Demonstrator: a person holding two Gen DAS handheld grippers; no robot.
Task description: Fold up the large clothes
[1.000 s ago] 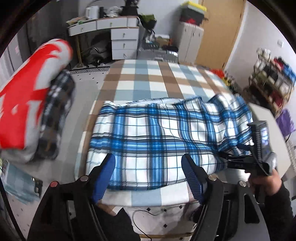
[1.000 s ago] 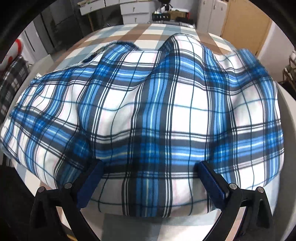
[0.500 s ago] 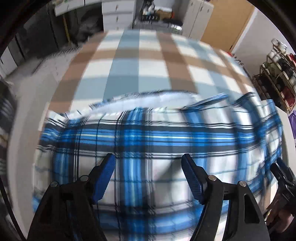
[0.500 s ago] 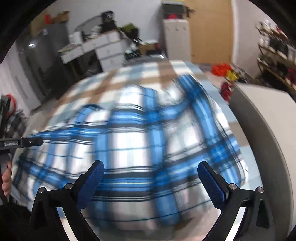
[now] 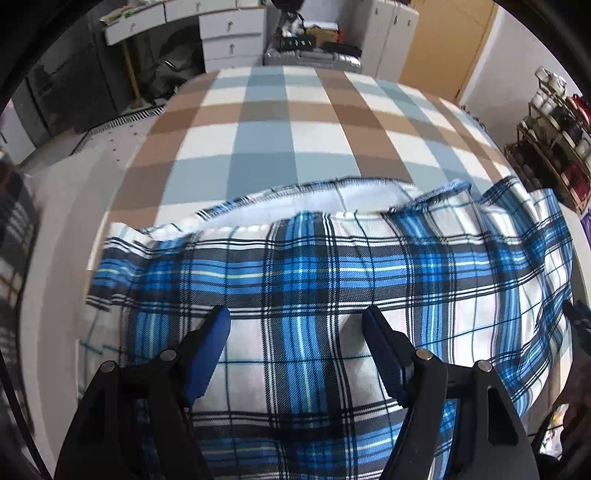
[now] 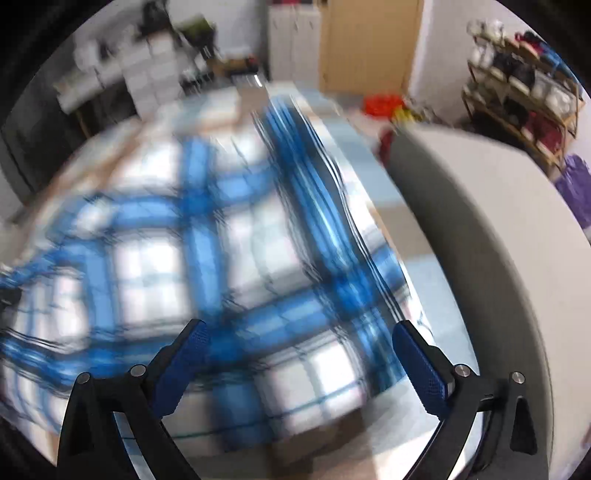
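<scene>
A blue, white and black plaid garment lies folded across the near end of a table with a brown, blue and white checked cloth. Its white lining shows along the far edge. My left gripper hovers close over the garment's near half, open, its blue pads apart with flat fabric beneath them. In the blurred right wrist view, my right gripper stands wide open over the garment's right end, pinching nothing. The right gripper's tip shows at the left view's right edge.
A grey surface flanks the table on the right. White drawers, a white cupboard and a wooden door stand behind. A loaded shelf rack is at the far right. Dark plaid fabric lies at the left.
The left gripper came down and forward over the garment, and the red and white bundle left its view. The right gripper pulled back and swung right; its view is now blurred.
</scene>
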